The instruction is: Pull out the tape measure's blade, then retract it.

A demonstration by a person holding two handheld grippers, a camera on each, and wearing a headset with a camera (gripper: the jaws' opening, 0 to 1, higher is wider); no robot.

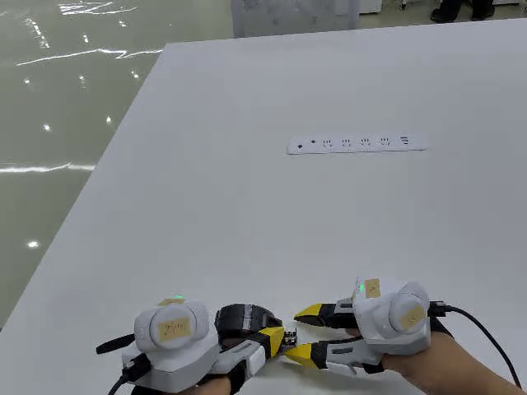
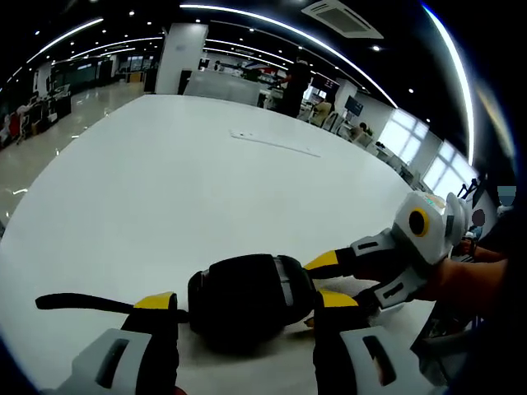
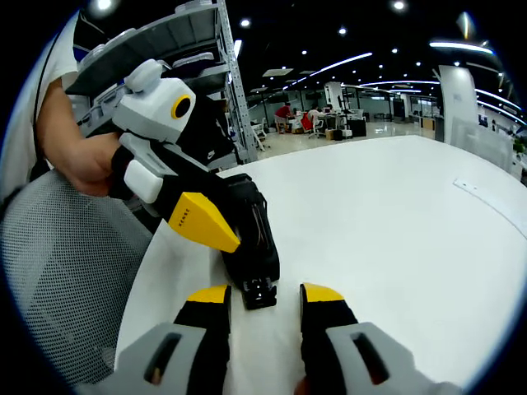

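A black tape measure (image 1: 245, 319) (image 2: 247, 300) (image 3: 251, 226) lies on the white table (image 1: 329, 222) near its front edge. My left gripper (image 1: 262, 329) (image 2: 244, 301) is shut on its case, one yellow-tipped finger (image 2: 156, 301) on each side. The tape's wrist strap (image 2: 82, 303) trails off to the left. The blade's end hook (image 3: 259, 292) pokes out of the case toward my right gripper (image 1: 303, 333) (image 3: 265, 294), which is open, its yellow fingertips (image 3: 210, 295) apart on either side of the hook without touching it. No blade length shows outside the case.
A white power strip (image 1: 358, 144) (image 2: 272, 141) lies flat farther back on the table. The table's left edge (image 1: 90, 177) drops to a glossy floor. A mesh chair (image 3: 66, 280) and shelving stand behind the person's hand.
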